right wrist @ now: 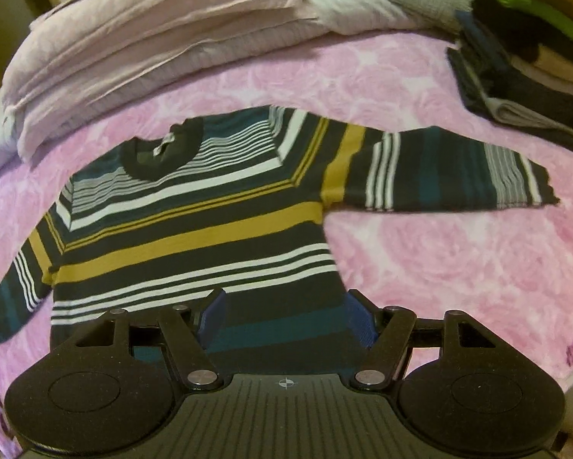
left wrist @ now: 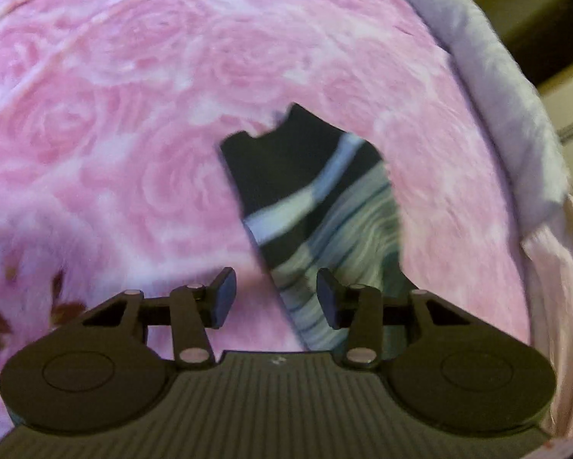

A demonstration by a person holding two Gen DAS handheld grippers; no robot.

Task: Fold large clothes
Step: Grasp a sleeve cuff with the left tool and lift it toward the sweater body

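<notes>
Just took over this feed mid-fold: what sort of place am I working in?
Most likely a bedroom, working on a bed. The striped sweater lies spread on a pink rose-patterned blanket, with folded pale bedding heaped behind it and a stack of folded clothes at the far right.

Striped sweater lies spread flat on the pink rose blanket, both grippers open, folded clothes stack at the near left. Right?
Not quite. The right wrist view shows the folded clothes stack at the far right. The rest holds: striped sweater flat on the pink rose blanket, left gripper and right gripper open.
</notes>
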